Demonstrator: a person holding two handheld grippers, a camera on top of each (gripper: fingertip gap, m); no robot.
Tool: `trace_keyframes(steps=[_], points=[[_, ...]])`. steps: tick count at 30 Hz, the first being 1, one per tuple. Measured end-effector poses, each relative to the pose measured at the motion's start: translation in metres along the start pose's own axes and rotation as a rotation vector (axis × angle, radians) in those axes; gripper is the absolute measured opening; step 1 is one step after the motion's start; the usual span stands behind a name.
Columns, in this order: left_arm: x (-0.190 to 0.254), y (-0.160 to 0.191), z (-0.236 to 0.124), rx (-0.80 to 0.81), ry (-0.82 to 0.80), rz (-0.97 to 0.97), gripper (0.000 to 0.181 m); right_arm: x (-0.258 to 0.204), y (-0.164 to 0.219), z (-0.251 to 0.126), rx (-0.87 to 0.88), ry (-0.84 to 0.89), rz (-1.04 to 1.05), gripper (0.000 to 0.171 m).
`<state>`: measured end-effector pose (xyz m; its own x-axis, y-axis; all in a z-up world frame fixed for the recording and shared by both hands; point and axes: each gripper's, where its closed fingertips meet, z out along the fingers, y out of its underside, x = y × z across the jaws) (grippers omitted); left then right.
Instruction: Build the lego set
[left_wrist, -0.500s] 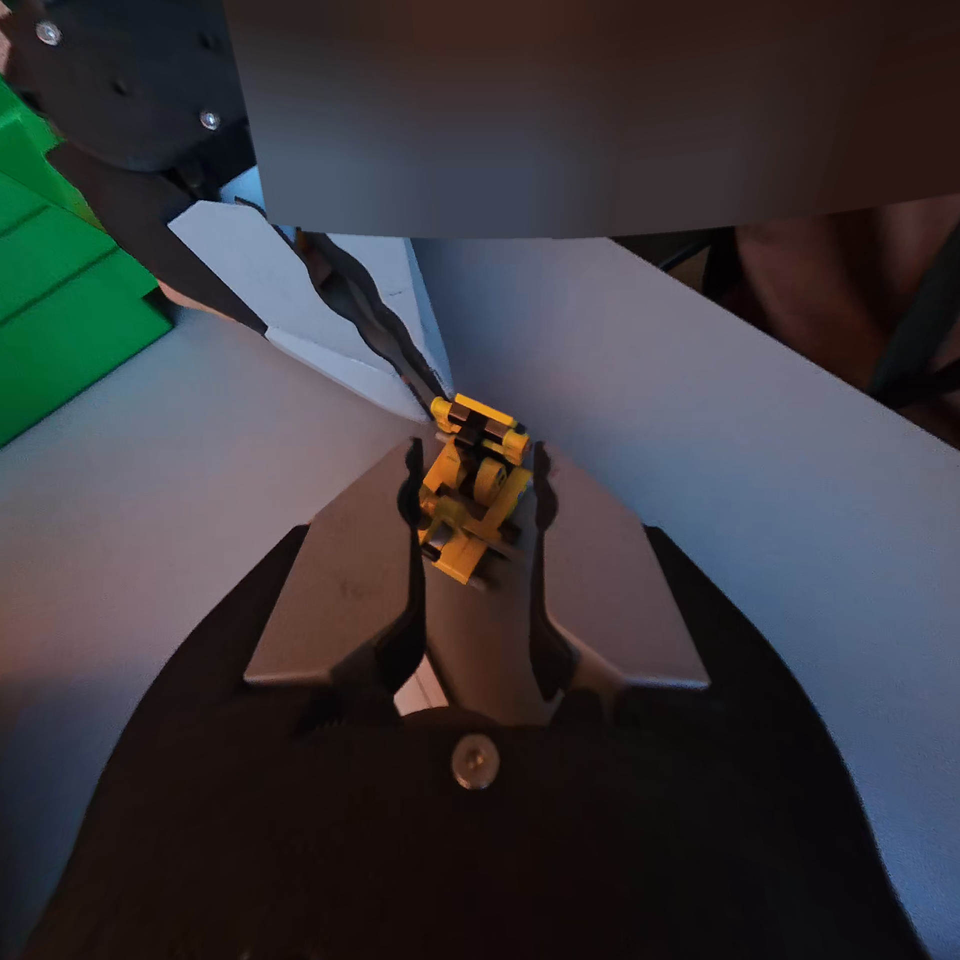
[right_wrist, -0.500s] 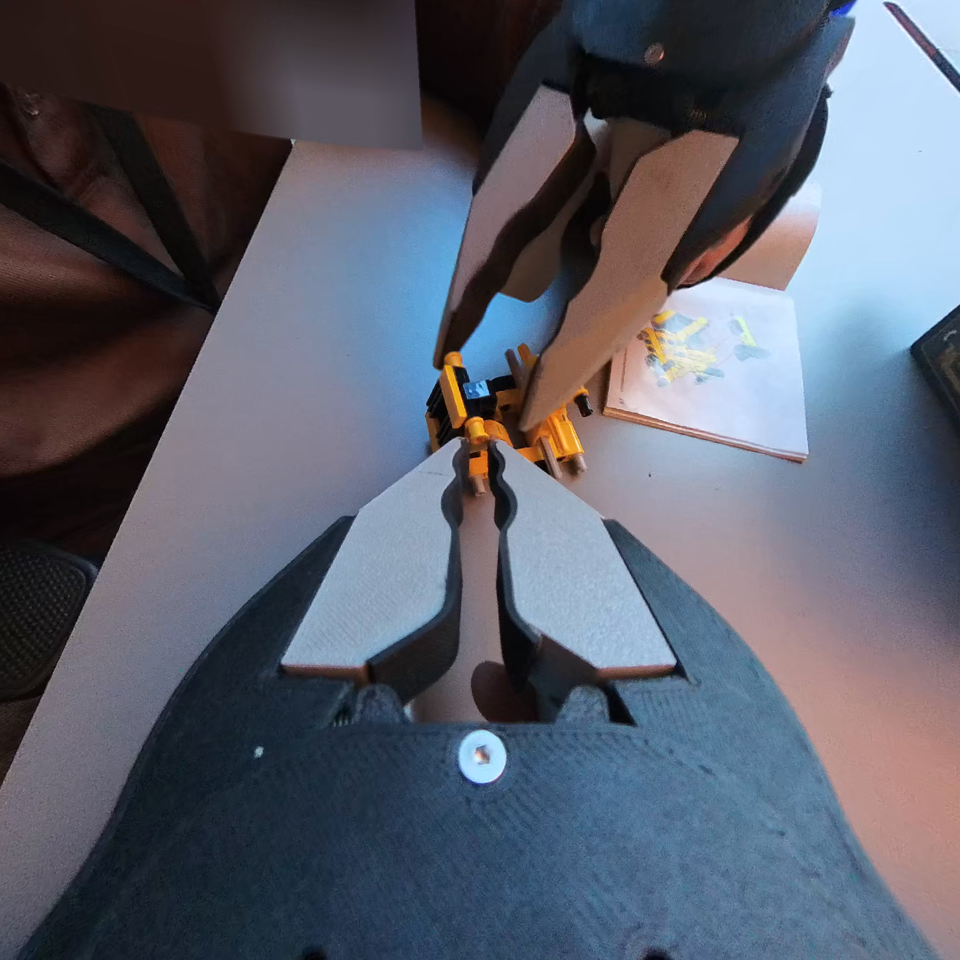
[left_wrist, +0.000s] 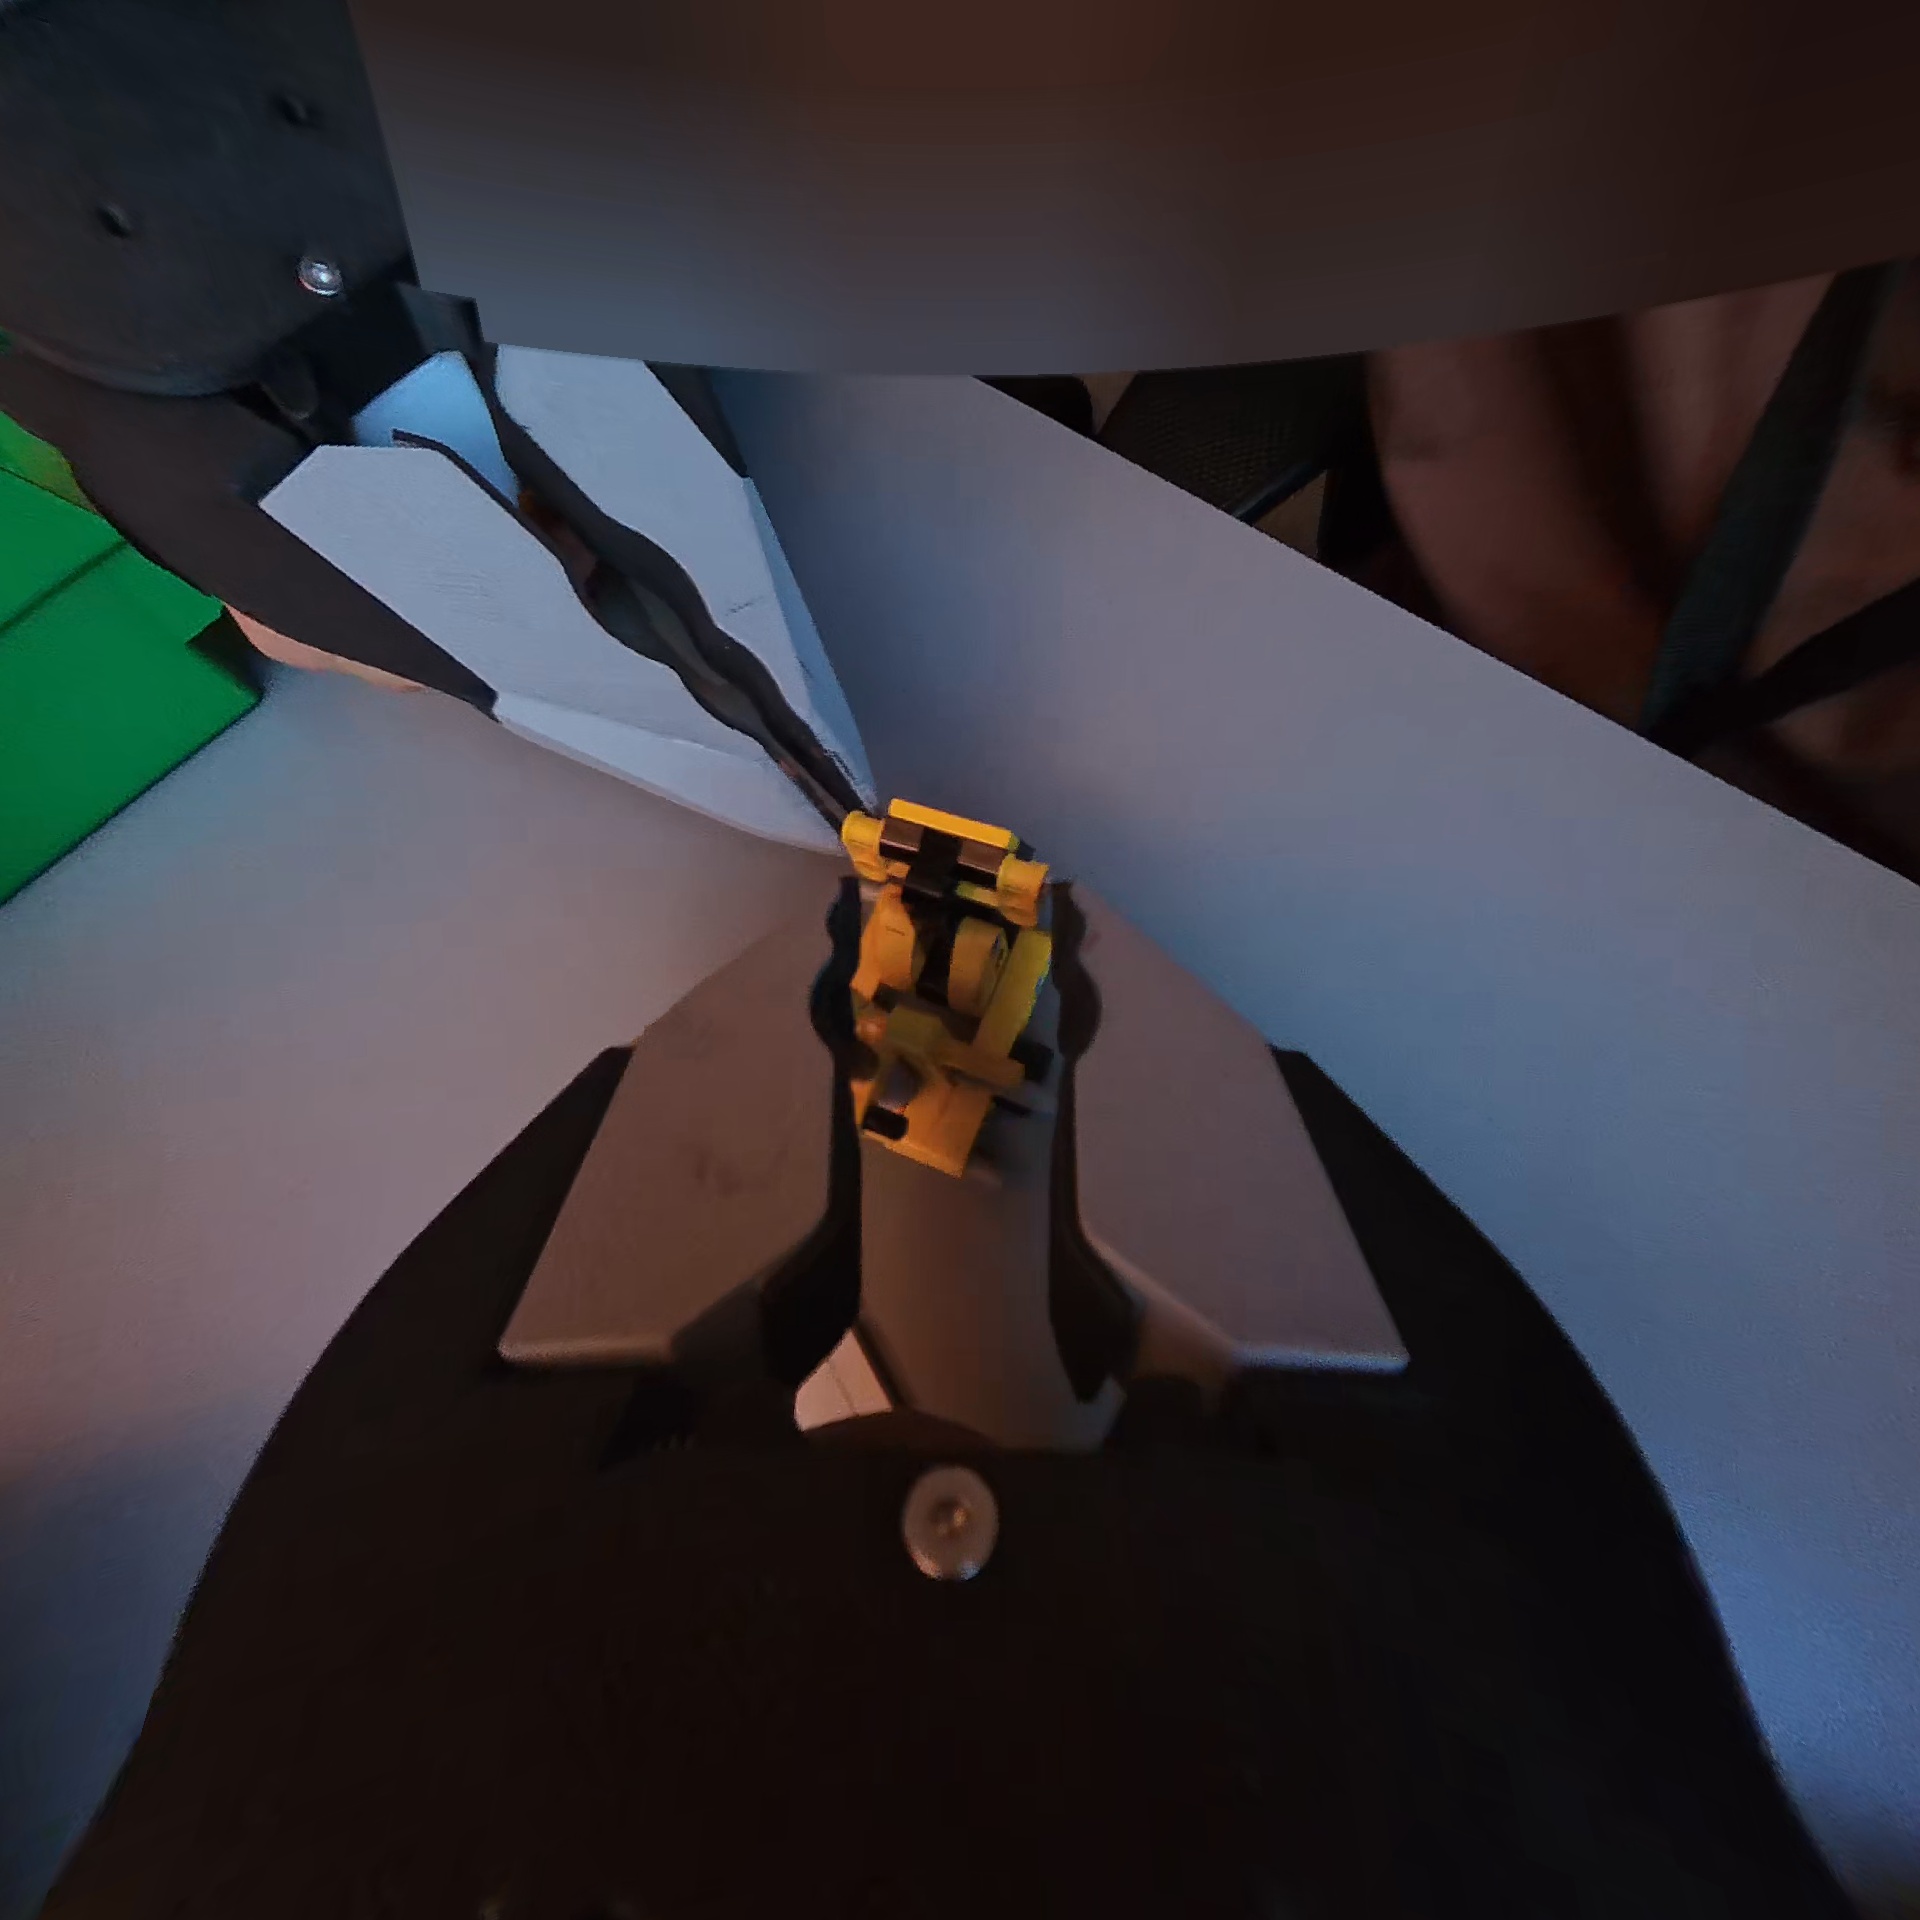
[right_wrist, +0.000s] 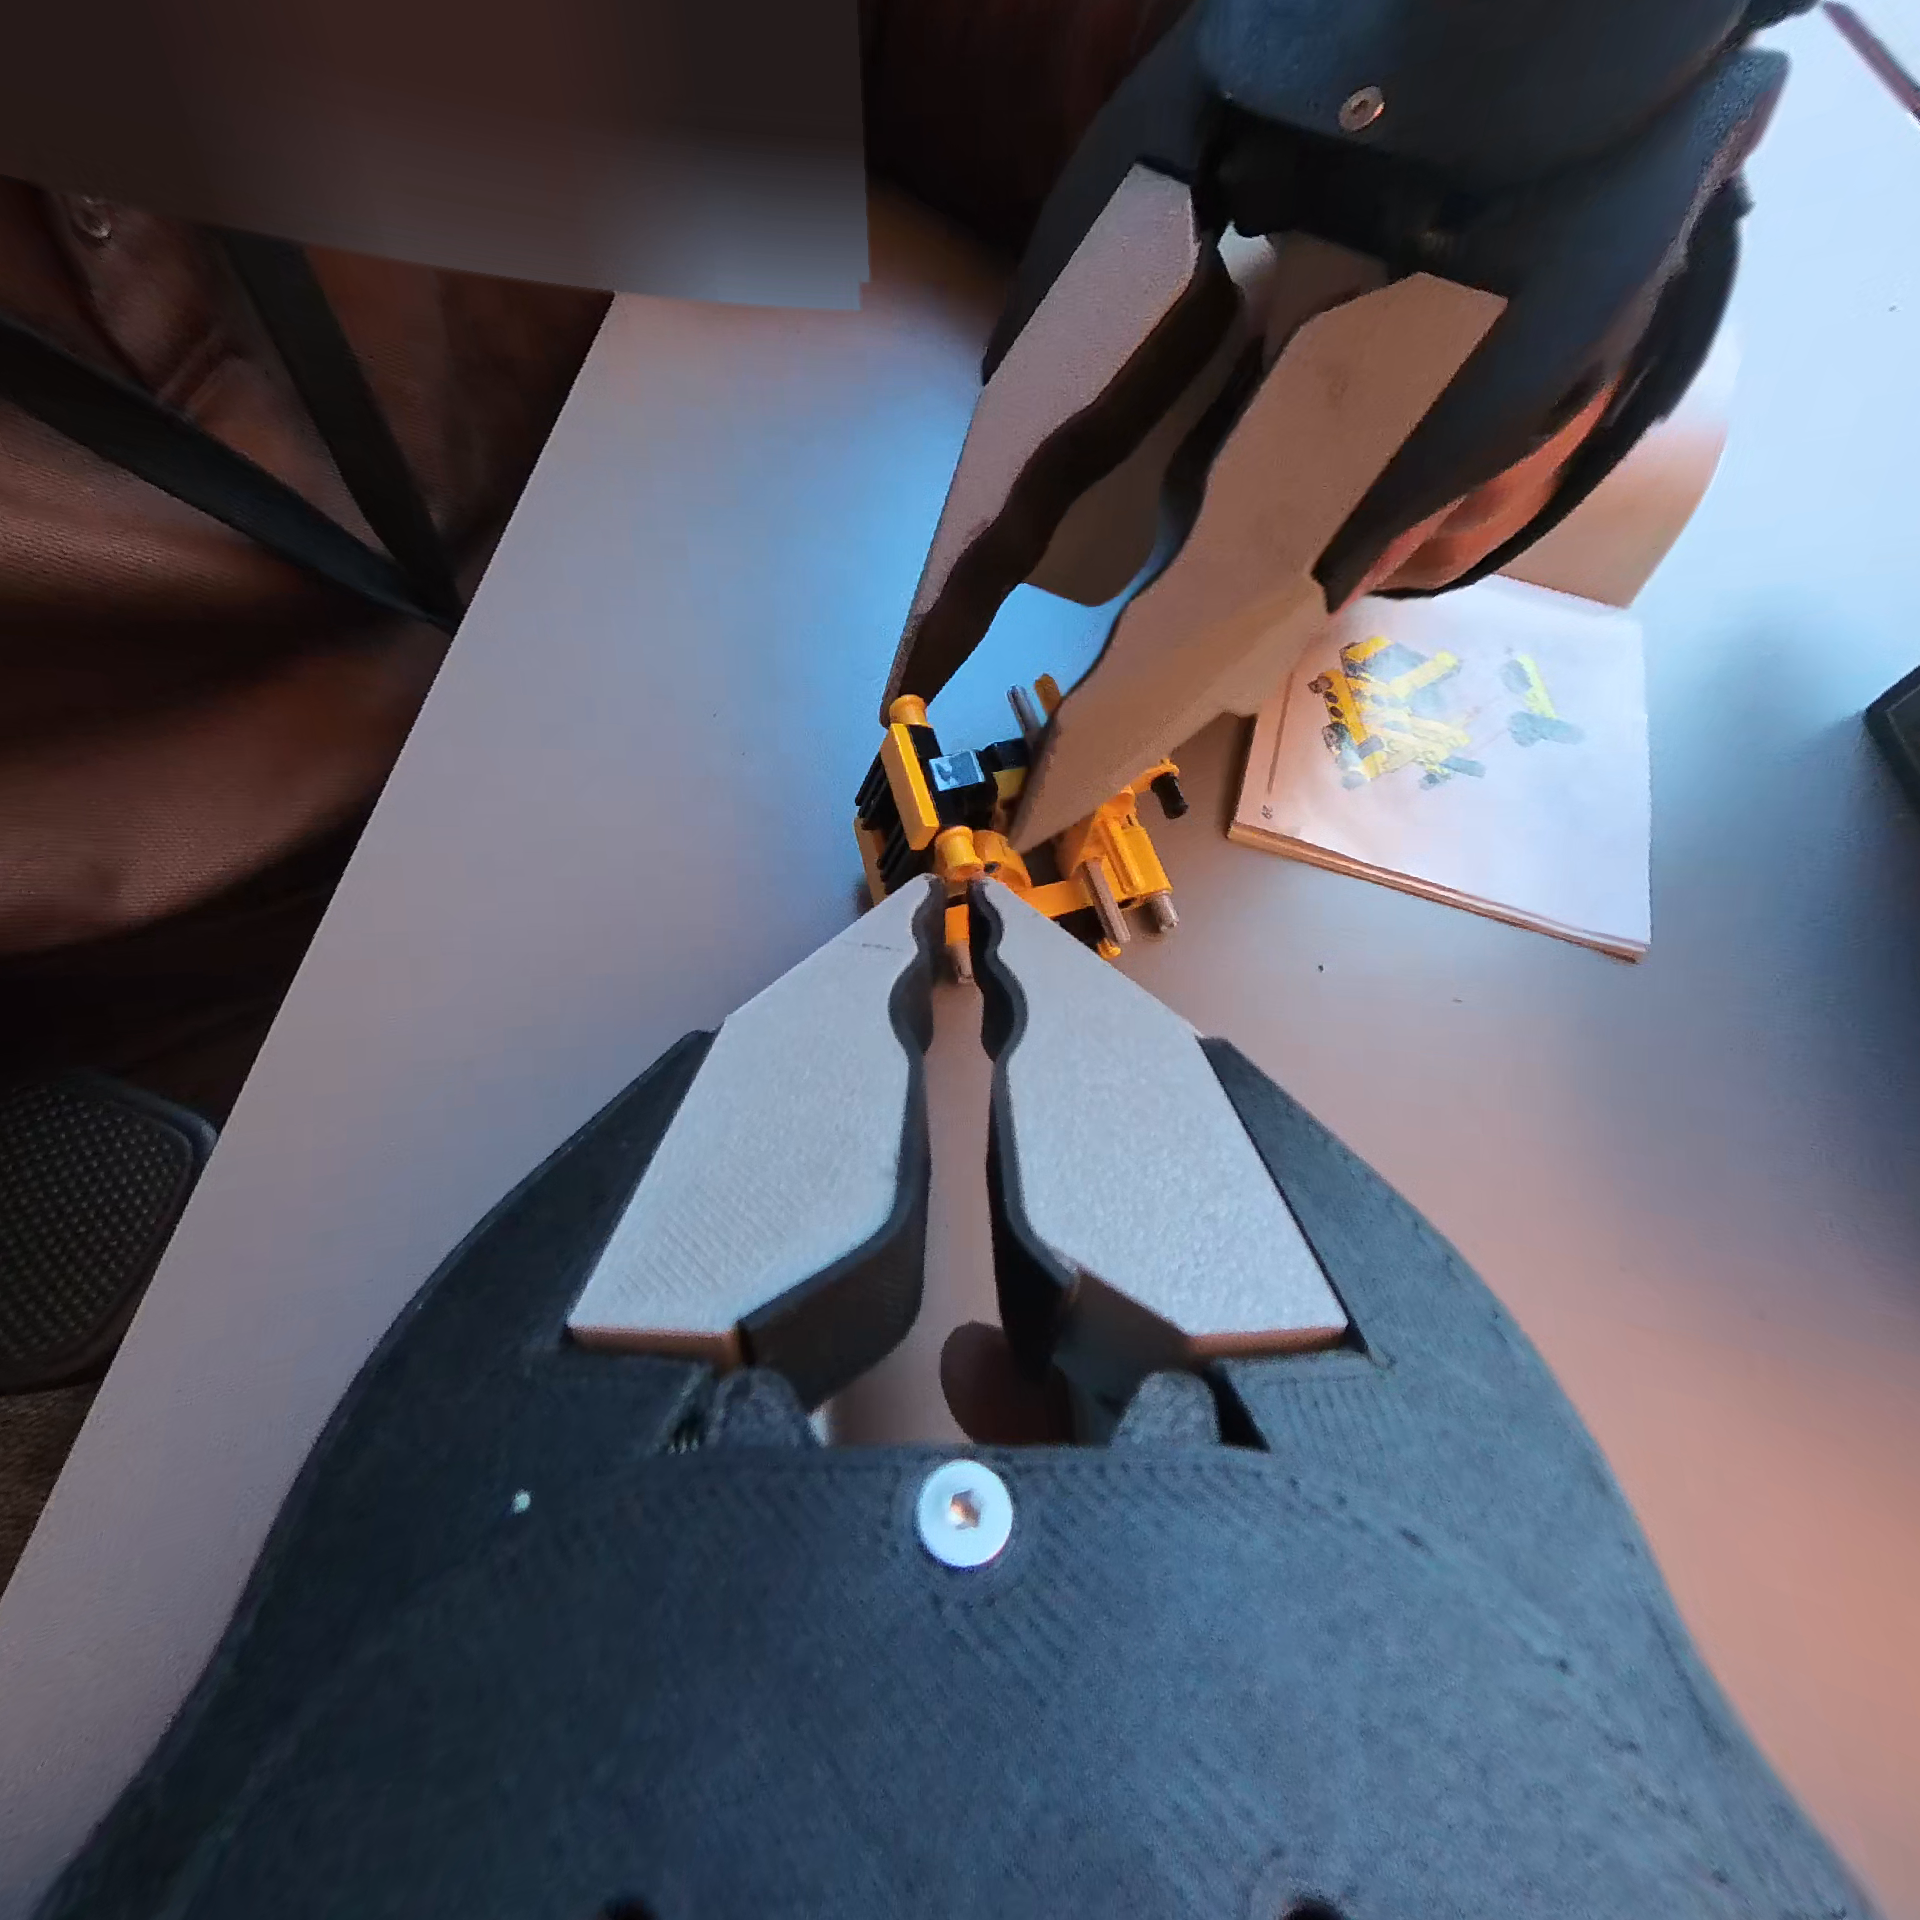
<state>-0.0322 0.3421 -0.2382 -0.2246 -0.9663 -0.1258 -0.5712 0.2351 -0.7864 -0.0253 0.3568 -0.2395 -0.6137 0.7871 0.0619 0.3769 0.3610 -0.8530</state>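
Grey tabletop (right_wrist: 644, 644), yellow lego model (left_wrist: 951, 997) clamped at centre by left gripper (left_wrist: 951, 935), right gripper (right_wrist: 954, 904) pinching its peg, instruction booklet (right_wrist: 1475, 769) at two o'clock, green block (left_wrist: 94, 665) at nine o'clock.

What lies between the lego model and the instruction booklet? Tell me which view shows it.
Only a narrow strip of bare table. The lego model and the booklet lie apart, as the right wrist view shows.

Dim, mixed blue-orange light — fisheye edges
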Motion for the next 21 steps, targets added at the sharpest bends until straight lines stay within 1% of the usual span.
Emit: trace_keyframes(steps=[6,12,15,16,17,19,21], points=[[0.003,0.001,0.004,-0.009,0.045,-0.011,0.033,0.001,-0.001,0.001,0.005,-0.003,0.007,0.002],[0.003,0.001,0.006,-0.012,0.079,-0.093,0.039,-0.001,-0.002,0.003,0.003,-0.009,0.000,0.003],[0.001,0.003,0.007,-0.024,0.062,-0.104,0.041,0.004,-0.001,-0.001,0.004,0.014,0.029,0.011],[0.002,0.003,0.007,-0.021,0.059,-0.103,0.039,0.010,0.002,-0.003,-0.011,0.057,0.055,0.019],[0.001,0.003,0.008,-0.018,0.044,-0.101,0.037,0.013,0.004,-0.006,-0.016,0.090,0.083,0.021],[0.002,0.004,0.009,-0.029,0.024,-0.096,0.035,0.012,-0.002,-0.010,0.040,0.128,0.147,0.021],[-0.003,0.005,0.011,-0.047,-0.031,-0.130,0.033,0.006,-0.009,-0.012,0.077,0.172,0.210,0.026]])
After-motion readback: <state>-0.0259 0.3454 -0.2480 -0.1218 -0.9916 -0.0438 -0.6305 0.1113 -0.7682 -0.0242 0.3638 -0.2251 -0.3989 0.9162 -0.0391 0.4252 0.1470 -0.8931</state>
